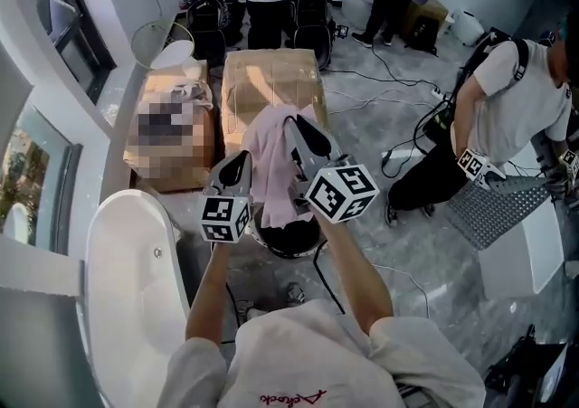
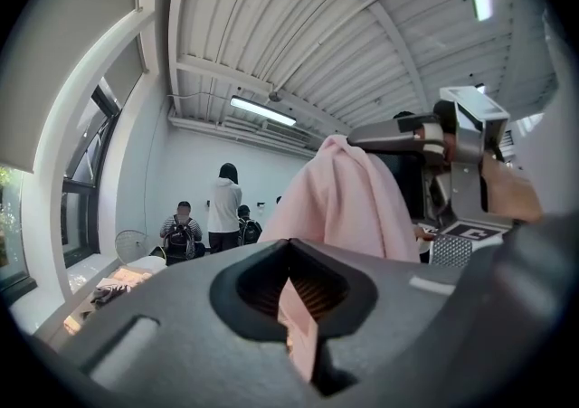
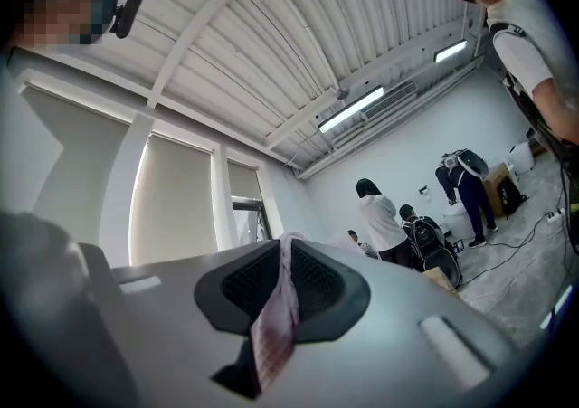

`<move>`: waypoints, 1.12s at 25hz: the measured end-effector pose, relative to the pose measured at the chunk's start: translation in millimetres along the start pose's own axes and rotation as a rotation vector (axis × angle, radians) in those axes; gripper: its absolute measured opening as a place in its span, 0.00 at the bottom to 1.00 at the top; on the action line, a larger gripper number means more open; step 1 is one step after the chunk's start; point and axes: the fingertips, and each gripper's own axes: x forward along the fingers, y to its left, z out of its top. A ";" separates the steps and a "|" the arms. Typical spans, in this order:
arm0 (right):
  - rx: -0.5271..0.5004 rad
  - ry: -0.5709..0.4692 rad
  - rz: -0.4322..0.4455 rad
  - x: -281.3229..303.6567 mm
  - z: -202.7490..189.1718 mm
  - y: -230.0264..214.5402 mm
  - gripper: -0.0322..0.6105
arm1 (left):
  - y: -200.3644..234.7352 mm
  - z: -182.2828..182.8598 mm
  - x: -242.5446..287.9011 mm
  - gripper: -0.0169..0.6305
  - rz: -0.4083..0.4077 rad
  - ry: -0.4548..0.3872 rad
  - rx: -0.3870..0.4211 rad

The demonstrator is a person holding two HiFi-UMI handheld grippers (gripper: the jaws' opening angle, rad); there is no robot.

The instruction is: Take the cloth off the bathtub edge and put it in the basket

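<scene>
I hold a pink cloth [image 1: 271, 162] up in the air between both grippers, over a dark round basket [image 1: 303, 251] on the floor. My left gripper [image 1: 240, 164] is shut on a lower corner of the cloth [image 2: 298, 329]. Raised higher, my right gripper [image 1: 295, 124] is shut on the cloth's top edge [image 3: 276, 325]. In the left gripper view the cloth [image 2: 348, 203] drapes down from the right gripper [image 2: 371, 135]. The white bathtub [image 1: 136, 289] stands at the lower left, with no cloth on the part of its rim that shows.
Two cardboard boxes [image 1: 271, 80] [image 1: 172, 171] lie beyond the basket. Cables [image 1: 380, 80] run over the marble floor. A person [image 1: 516, 99] crouches at the right by a perforated metal plate [image 1: 493, 207]. Several people stand at the far wall. A window wall lines the left.
</scene>
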 end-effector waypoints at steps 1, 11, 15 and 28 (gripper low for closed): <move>-0.001 0.007 -0.007 -3.9 -3.2 -5.1 0.12 | -5.8 -4.3 2.9 0.03 -0.007 0.006 -0.002; 0.018 0.077 -0.109 -28.3 -47.7 -47.9 0.12 | -24.1 -34.3 25.8 0.03 -0.074 0.069 -0.016; 0.038 0.120 -0.162 -40.1 -72.3 -62.5 0.12 | -33.0 -49.0 30.8 0.03 -0.112 0.099 -0.032; 0.126 0.370 -0.309 -66.4 -213.9 -128.6 0.12 | -22.1 -142.0 31.7 0.03 -0.107 0.237 -0.116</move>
